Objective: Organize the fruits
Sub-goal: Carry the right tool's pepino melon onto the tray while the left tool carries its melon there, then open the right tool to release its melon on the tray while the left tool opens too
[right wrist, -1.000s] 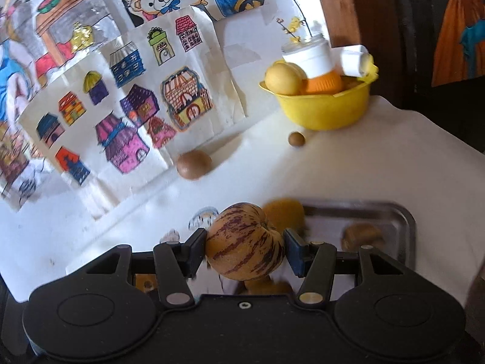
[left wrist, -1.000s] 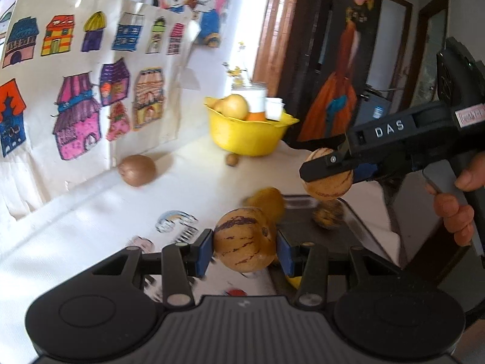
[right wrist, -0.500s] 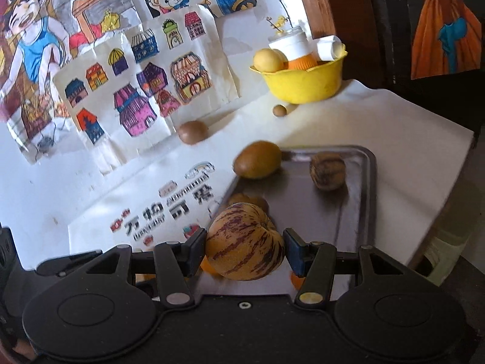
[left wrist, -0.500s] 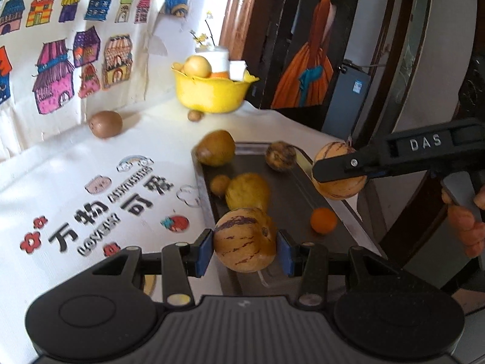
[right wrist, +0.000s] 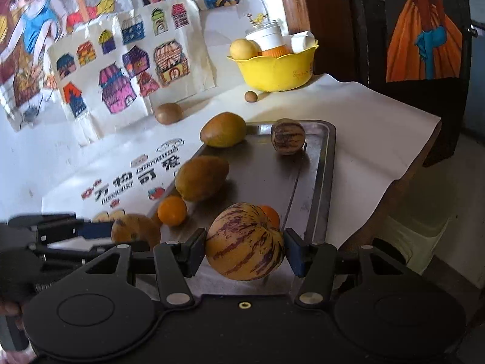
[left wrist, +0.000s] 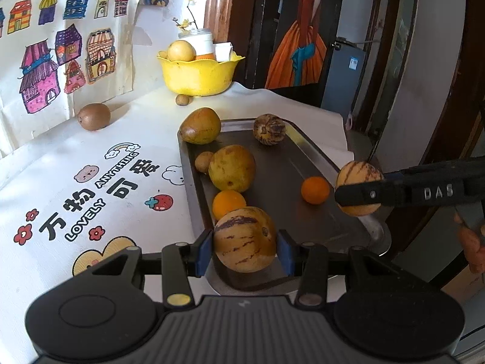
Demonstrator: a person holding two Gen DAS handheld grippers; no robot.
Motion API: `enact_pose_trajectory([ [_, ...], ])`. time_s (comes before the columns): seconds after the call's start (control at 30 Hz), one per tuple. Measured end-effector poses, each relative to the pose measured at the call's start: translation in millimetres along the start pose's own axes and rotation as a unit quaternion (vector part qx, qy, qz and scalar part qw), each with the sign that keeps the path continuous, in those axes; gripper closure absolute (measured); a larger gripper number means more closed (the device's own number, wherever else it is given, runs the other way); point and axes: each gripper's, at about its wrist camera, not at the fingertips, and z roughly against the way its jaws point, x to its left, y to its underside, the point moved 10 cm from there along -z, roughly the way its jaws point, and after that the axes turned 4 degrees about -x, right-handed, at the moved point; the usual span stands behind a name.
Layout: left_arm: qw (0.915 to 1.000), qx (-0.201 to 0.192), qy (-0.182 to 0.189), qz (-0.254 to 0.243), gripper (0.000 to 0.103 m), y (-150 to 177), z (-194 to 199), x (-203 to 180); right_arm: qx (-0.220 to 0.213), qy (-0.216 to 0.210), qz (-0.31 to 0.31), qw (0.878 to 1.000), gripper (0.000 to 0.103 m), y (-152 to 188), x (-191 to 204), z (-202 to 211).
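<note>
While each hand-held gripper clamps its own striped melon, both hang above the near end of the metal tray (left wrist: 318, 157). The left hand-held gripper (left wrist: 245, 250) squeezes a yellow, purple-streaked melon (left wrist: 245, 244) between its blue pads, over the tray's corner at 6 o'clock in the left wrist view. The right hand-held gripper (right wrist: 245, 250) grips a similar striped melon (right wrist: 245, 241); from the left wrist it shows at 3 o'clock, over the tray's right rim. On the tray lie two oranges (left wrist: 315, 190), a large yellow fruit (left wrist: 232, 168) and a small dark-striped melon (left wrist: 269, 129) at its far end. A brownish pear (left wrist: 200, 126) rests on the tray's far left corner. At 12 o'clock, a yellow bowl (left wrist: 198, 74) stands on the tabletop (left wrist: 91, 157), with a kiwi (left wrist: 93, 116) at 10 o'clock.
</note>
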Motion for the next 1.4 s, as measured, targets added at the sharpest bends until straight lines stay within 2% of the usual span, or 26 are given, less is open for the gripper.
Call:
enact_pose_trajectory([
  [0.47, 0.9995, 0.022, 0.015, 0.014, 0.054, 6, -13, -2, -0.002, 0.016, 0.079, 0.997, 0.046, 21, 7, -12],
  [1.07, 0.9986, 0.028, 0.021, 0.039, 0.053, 5, -13, 2, -0.014, 0.020, 0.100, 0.995, 0.046, 27, 9, -11],
  [1.4, 0.9986, 0.009, 0.015, 0.050, 0.051, -1, -3, 7, -0.019, 0.026, 0.105, 0.994, 0.044, 30, 10, -5],
])
